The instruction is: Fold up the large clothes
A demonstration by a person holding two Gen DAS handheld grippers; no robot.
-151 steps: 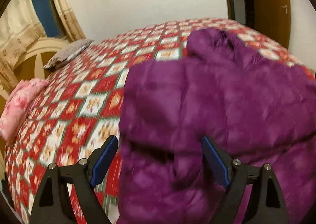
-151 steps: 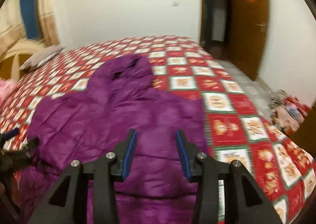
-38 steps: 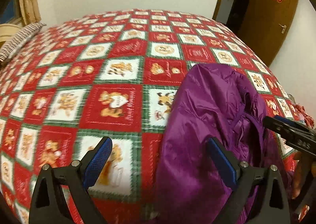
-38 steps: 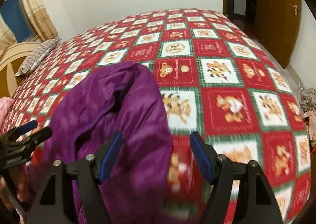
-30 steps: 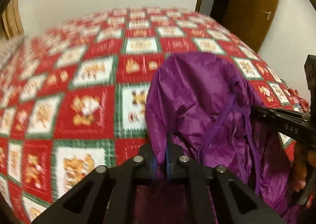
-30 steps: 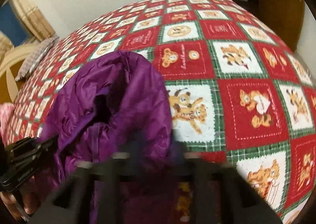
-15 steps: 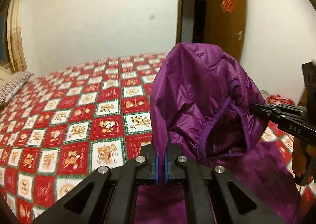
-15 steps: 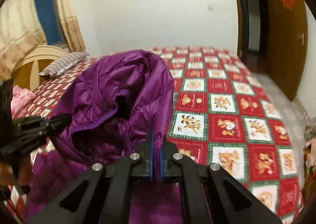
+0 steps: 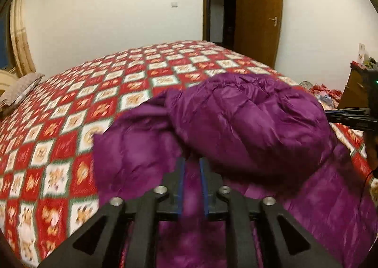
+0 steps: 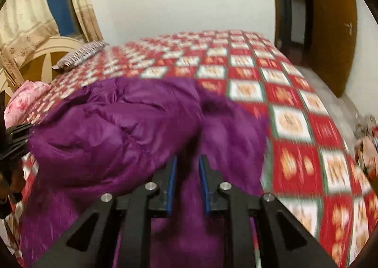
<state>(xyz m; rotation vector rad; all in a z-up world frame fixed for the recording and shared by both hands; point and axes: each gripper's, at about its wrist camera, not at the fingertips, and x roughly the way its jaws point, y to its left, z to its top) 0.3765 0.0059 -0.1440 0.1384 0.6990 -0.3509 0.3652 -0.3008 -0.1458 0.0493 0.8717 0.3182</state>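
A purple puffer jacket (image 9: pixel 248 121) lies on a bed (image 9: pixel 78 112) covered with a red, white and green checked quilt, its hood folded over onto the body so that the bulging hood sits at about one o'clock from the left gripper (image 9: pixel 191 185). That gripper's blue-padded jaws have just been opening and now stand a narrow gap apart, purple fabric showing in the gap with the pads not pressing it. In the right wrist view the jacket (image 10: pixel 122 130) spreads from nine to twelve o'clock of the right gripper (image 10: pixel 187 185), whose jaws have also just been opening and stand slightly apart, released, over the fabric. A striped pillow (image 10: pixel 79 54) lies at ten o'clock near the headboard, a pink one (image 10: pixel 22 100) at nine. A brown door (image 9: pixel 258 12) stands open at one o'clock.
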